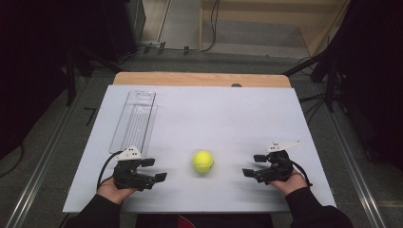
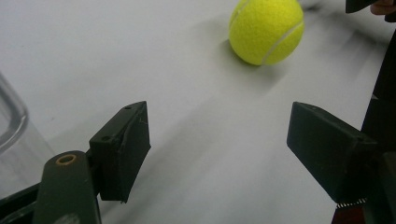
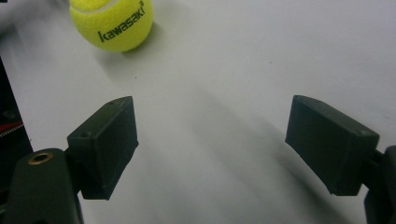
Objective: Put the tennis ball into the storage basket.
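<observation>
A yellow tennis ball (image 1: 203, 161) lies on the white table (image 1: 199, 114) near the front, between the two grippers. My left gripper (image 1: 154, 169) rests at the front left, open and empty, pointing right toward the ball. My right gripper (image 1: 254, 165) rests at the front right, open and empty, pointing left toward the ball. In the left gripper view the ball (image 2: 266, 30) lies ahead and to the right of the open jaws. The right gripper view shows the ball (image 3: 112, 23), printed "kawasaki", ahead at the upper left.
A clear plastic tray (image 1: 134, 121) lies lengthwise at the table's left, just beyond my left gripper; its rim (image 2: 11, 119) shows in the left gripper view. The wooden table edge (image 1: 199, 78) runs along the back. Dark stands flank the table.
</observation>
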Motion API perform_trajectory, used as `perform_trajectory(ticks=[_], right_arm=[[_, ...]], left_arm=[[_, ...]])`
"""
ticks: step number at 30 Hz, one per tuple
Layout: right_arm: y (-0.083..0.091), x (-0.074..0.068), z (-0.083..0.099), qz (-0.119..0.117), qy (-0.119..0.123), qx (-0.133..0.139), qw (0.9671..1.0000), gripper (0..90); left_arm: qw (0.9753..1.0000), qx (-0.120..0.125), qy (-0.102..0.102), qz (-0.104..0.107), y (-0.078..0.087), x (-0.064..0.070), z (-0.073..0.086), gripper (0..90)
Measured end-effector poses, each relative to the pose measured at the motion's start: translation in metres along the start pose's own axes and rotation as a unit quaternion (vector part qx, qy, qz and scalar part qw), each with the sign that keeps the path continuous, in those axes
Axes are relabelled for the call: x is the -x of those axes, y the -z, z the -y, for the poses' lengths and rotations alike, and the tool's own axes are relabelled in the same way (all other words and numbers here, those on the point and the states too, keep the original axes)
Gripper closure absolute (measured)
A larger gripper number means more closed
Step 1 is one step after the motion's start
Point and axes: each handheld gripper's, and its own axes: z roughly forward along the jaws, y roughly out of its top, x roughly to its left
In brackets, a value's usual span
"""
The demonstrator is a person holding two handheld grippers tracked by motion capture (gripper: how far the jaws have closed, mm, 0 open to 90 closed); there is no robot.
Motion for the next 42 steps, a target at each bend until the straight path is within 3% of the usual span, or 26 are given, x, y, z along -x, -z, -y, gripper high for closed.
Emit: perform_trajectory(ticks=[8,20,36,39,42], right_arm=[[0.001,0.0,0.003,0.0,0.0,0.006,1.0,14.9],[0.003,0.0,0.006,0.005,-0.006,0.0,1.0,14.9],[0.003,0.0,0.006,0.003,-0.004,0.002,1.0,14.9],[0.003,0.0,0.006,0.003,-0.003,0.001,1.0,14.8],[0.003,0.001,0.006,0.002,-0.004,0.002,1.0,14.9]], left_arm=[[0.9998,-0.001,-0.009,0.017,-0.009,0.005,-0.011,21.9],[0.9995,-0.015,-0.016,0.023,-0.028,0.012,-0.025,21.9],[0.9991,-0.017,-0.018,0.034,-0.035,0.018,-0.04,21.7],[0.9988,-0.02,-0.023,0.04,-0.037,0.02,-0.042,17.6],[0.9981,-0.023,-0.022,0.053,-0.04,0.02,-0.045,7.9]])
